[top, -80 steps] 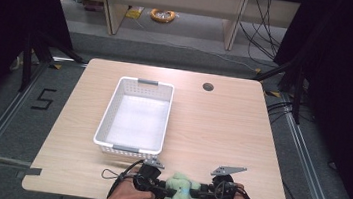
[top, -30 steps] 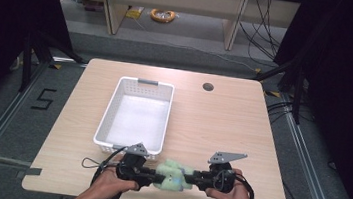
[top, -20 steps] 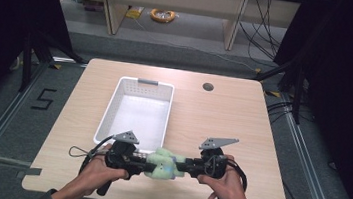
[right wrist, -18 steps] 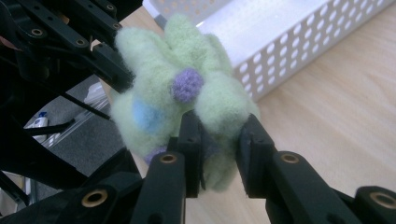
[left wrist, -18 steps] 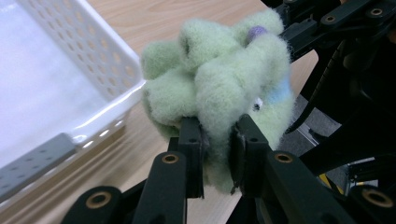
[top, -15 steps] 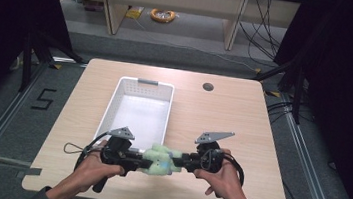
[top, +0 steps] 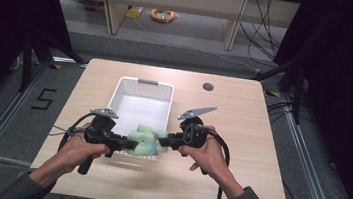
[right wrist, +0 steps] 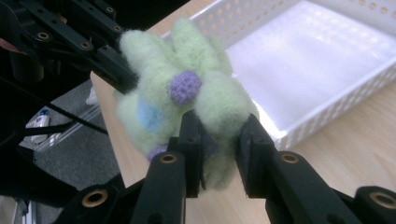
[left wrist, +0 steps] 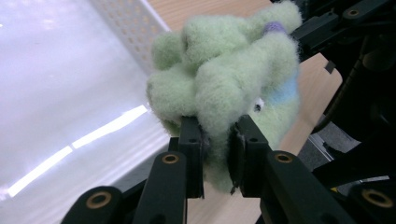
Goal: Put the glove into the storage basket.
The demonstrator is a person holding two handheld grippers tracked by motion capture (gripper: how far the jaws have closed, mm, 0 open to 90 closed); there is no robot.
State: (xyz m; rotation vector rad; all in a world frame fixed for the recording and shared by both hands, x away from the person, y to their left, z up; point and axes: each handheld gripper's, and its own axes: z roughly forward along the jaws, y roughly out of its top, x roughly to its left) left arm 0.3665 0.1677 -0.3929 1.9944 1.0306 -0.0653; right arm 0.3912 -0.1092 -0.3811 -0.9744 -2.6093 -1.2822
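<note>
**Holding green plush toy between both grippers, over near end of basket**

Gripping from both sides: left gripper (top: 126, 144) has its fingers (left wrist: 191, 154) clamped on the left part of the green plush toy (top: 145, 140), right gripper (top: 166, 139) has its fingers (right wrist: 194, 140) clamped on the right part. In both gripper views fluff bulges out around the finger pads, so the pinch is firm.

Toy is off the bench (top: 242, 122), held over the near edge of the white perforated basket (top: 140, 90). Purple knob and light blue patch on the toy show in the right gripper view; a purple bit and blue patch also in the left gripper view.

Basket sits centre-left on the bench, long axis running near to far, grey handle at its far end. Interior looks bare white.

Left hand (top: 76, 148) and right hand (top: 208, 153) hold the gripper bodies at the near edge; cables loop off each. Dark round hole (top: 208, 87) in the bench, far right of the basket.
</note>
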